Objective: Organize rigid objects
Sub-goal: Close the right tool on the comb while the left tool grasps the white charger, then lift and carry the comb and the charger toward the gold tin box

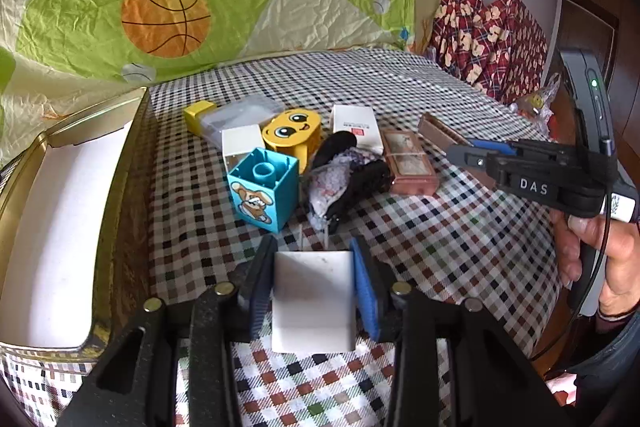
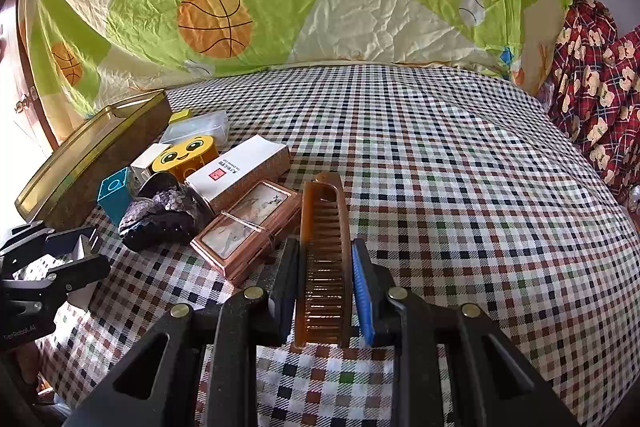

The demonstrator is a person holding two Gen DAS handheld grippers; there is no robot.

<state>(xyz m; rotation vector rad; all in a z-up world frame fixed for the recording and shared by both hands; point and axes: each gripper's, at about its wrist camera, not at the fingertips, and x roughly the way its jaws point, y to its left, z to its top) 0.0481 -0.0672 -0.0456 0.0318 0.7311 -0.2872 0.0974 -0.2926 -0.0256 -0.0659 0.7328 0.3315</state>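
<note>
Left gripper (image 1: 313,279) clamps a white plastic block (image 1: 313,303), right gripper (image 2: 325,287) an amber comb (image 2: 323,259) (both lifted, apparently); next, deposit into the gold-rimmed tin (image 1: 60,227).

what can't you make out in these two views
- White box in the left tongs, left wrist view: its near end is hidden under the tongs; no label shows.
- Brown comb in the right tongs, right wrist view: its near end is hidden behind the tongs.
- Tin, left wrist view: cut off by the left edge.
- Label on the white carton: too small to read.
</note>
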